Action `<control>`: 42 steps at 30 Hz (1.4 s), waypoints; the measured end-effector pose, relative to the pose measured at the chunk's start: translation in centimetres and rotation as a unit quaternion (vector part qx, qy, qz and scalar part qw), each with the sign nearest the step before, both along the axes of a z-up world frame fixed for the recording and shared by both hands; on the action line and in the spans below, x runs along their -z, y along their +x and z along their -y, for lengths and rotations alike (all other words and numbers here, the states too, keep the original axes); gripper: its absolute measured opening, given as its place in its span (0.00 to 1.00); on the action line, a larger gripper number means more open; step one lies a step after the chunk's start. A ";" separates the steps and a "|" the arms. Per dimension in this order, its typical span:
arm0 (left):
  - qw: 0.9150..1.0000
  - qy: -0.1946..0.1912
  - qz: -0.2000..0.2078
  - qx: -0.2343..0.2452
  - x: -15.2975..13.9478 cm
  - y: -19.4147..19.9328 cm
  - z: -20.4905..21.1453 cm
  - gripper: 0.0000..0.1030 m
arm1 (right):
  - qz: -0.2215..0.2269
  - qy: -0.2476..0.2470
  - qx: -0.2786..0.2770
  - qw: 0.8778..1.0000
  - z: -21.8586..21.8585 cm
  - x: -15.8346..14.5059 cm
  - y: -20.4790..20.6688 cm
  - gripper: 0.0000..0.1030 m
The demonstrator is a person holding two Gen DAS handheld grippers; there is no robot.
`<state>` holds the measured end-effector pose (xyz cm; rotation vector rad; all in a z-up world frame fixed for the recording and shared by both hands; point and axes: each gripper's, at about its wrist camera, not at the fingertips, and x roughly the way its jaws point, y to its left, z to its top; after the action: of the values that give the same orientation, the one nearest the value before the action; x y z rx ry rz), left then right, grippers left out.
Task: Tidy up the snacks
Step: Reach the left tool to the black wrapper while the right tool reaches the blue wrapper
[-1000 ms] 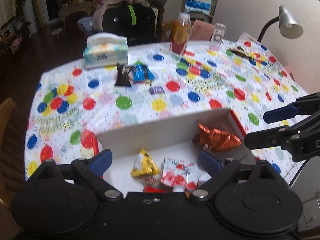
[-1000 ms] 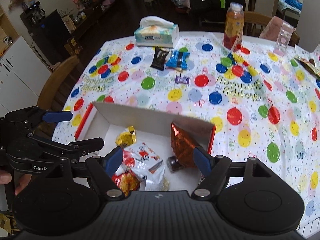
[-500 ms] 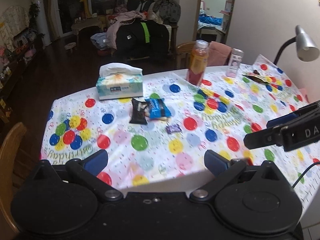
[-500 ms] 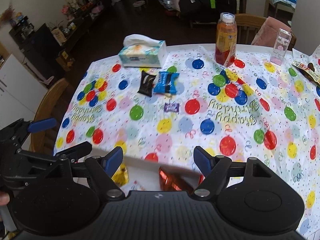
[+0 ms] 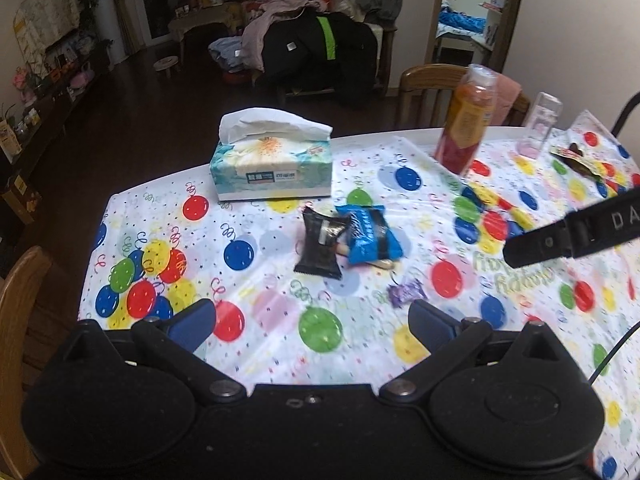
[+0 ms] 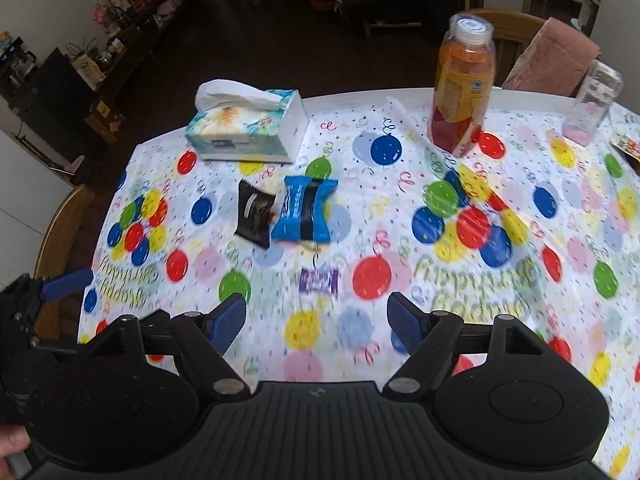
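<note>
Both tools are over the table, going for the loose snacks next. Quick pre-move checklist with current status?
1. Left tool open and empty: ok.
2. Right tool open and empty: ok.
3. Purple candy in plain view ahead of the right tool, nothing on it: ok.
4. Black packet and blue packet separated for single picks: not ok, they overlap at one edge.
5. Orange bottle upright, away from the snacks: ok.
6. Snack box location: cannot tell, out of view.
</note>
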<state>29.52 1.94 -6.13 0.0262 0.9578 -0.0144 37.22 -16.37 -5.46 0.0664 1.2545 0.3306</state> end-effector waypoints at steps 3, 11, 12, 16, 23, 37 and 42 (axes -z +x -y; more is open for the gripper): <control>1.000 0.003 -0.003 -0.008 1.1 1.6 -0.3 0.99 | -0.011 0.002 0.005 1.000 -0.7 1.5 2.3 0.75; 1.000 0.019 -0.010 -0.012 3.9 5.4 -0.5 0.99 | -0.028 0.000 0.016 0.999 -2.8 5.0 7.4 0.75; 1.000 0.020 -0.012 -0.013 4.3 5.9 -0.6 0.99 | -0.030 0.001 0.017 0.999 -3.0 5.4 8.0 0.75; 0.999 0.022 -0.019 -0.016 5.8 7.6 -1.0 0.97 | -0.040 0.004 0.022 0.999 -3.8 7.4 9.9 0.75; 0.999 0.016 -0.032 0.000 8.3 9.7 -0.9 0.90 | -0.058 0.001 0.024 0.998 -5.5 10.8 12.3 0.75; 0.998 -0.012 -0.061 0.011 11.4 12.1 -1.1 0.66 | -0.079 -0.004 0.046 0.996 -7.3 15.0 14.2 0.67; 0.997 -0.035 -0.073 0.007 12.1 12.5 -1.3 0.45 | -0.095 0.001 0.057 0.994 -7.2 16.2 14.1 0.58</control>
<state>42.03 3.25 -18.24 -0.0340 1.1024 -0.0633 51.36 -9.21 -21.71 0.1741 1.4332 0.2300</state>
